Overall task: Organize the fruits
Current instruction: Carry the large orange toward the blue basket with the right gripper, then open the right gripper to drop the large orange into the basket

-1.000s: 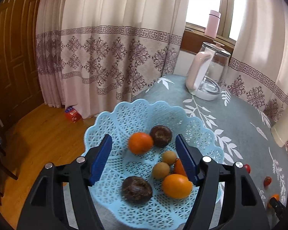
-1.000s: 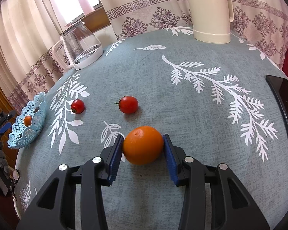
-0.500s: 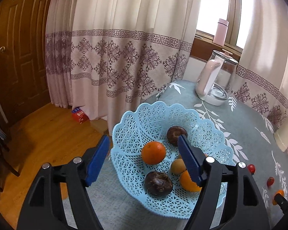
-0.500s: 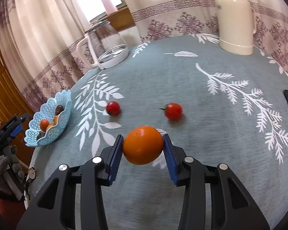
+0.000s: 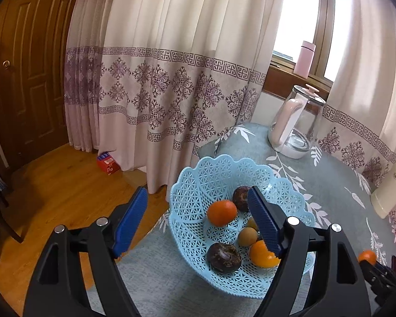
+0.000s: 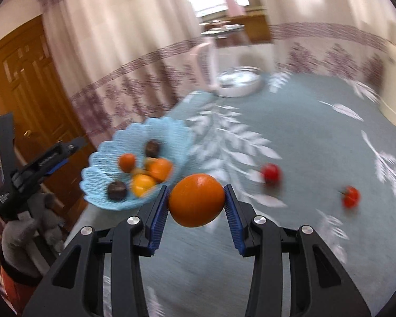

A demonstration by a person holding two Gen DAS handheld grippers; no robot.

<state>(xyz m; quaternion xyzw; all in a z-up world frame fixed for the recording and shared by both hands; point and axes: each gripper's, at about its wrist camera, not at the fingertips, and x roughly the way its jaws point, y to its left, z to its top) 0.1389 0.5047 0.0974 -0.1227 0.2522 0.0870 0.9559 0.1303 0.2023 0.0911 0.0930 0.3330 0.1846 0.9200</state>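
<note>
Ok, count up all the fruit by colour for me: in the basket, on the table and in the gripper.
Orange fruits: 4 (3 in the basket, 1 in the right gripper)
Dark brown fruits: 2
Small tan fruits: 2
Red tomatoes: 2
Total: 10

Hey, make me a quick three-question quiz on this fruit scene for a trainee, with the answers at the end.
1. True or false: the right claw is shut on an orange.
2. How many tomatoes lie loose on the table? A) one B) two C) four
3. Fill in: the left claw is ____ and holds nothing.

Key:
1. True; both pads press its sides.
2. B; the second tomato lies further right.
3. Open; it is beside the basket, which already holds oranges and dark fruits.
</note>
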